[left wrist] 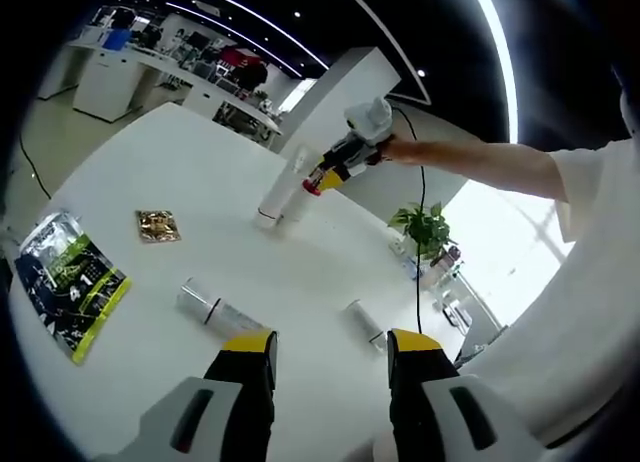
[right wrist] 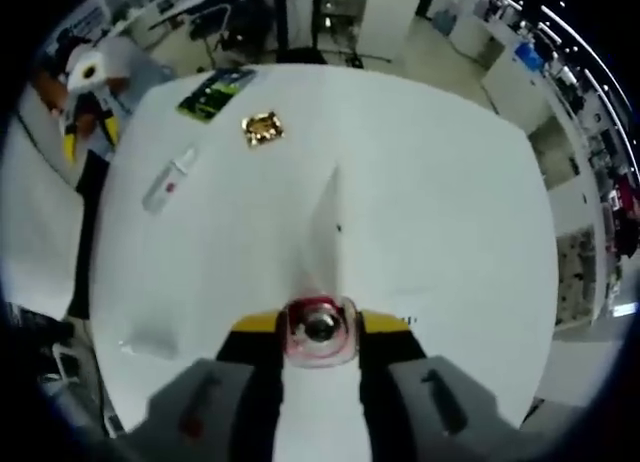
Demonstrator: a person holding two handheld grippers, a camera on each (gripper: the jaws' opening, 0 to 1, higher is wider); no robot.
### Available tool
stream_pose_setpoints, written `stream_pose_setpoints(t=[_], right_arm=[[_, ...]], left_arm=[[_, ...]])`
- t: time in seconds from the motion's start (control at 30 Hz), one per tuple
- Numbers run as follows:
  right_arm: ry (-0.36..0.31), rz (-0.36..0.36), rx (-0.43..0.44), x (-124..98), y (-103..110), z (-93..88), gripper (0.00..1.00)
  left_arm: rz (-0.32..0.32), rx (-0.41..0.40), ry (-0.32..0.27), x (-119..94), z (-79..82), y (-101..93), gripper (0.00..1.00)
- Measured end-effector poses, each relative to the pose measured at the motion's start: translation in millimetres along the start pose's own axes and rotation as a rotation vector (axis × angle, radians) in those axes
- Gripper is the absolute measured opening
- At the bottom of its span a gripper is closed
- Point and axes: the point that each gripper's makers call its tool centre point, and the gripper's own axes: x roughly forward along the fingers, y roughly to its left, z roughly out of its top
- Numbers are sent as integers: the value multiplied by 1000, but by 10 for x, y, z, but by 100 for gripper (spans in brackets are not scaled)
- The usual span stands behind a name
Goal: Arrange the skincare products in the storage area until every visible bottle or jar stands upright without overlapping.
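A white bottle (left wrist: 278,194) with a red cap stands on the white counter (left wrist: 160,162), and we grip its top in our right gripper (left wrist: 318,180). Our left gripper (left wrist: 330,357) hovers with jaws apart above two tubes (left wrist: 210,307) lying flat.

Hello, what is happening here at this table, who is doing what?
A person is tidying skincare products on a white table with two handheld grippers. The right gripper is shut on a tall white bottle with a red cap, which stands upright on the table. The left gripper is open and holds nothing. Two tubes lie flat: a clear tube and a small white tube. A green packet and a gold sachet lie nearby.
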Motion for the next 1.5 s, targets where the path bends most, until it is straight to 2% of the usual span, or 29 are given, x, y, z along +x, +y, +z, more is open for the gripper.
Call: stream_pose_setpoints(t=[0.1, 0.3, 0.57, 0.67, 0.8, 1.07, 1.13, 1.3, 1.4, 1.5], right_arm=[[2, 0, 27, -4, -30, -25, 27], [-46, -12, 85, -6, -62, -42, 27], [-82, -30, 95, 7, -47, 6, 28], [-51, -41, 81, 70, -40, -76, 29], [-36, -34, 91, 124, 15, -126, 36], [-84, -56, 132, 53, 31, -152, 38], [-100, -74, 152, 6, 31, -213, 39], [-190, -138, 321, -138, 91, -445, 46], [-273, -201, 483, -233, 202, -685, 51], [-343, -258, 555, -322, 345, -856, 52]], left_arm=[[5, 0, 3, -10, -9, 14, 46], [7, -2, 1, -18, -15, 19, 45], [8, 1, 13, -14, -50, 17, 45], [4, 3, 15, -12, -51, 7, 45], [6, 1, 13, -17, -44, 14, 45], [2, 2, 30, -5, -96, -18, 45], [-6, 7, 39, 29, -115, -51, 45], [-36, 15, 68, 153, -155, -128, 45], [-66, 28, 98, 250, -199, -201, 45], [-88, 42, 124, 333, -235, -255, 45]])
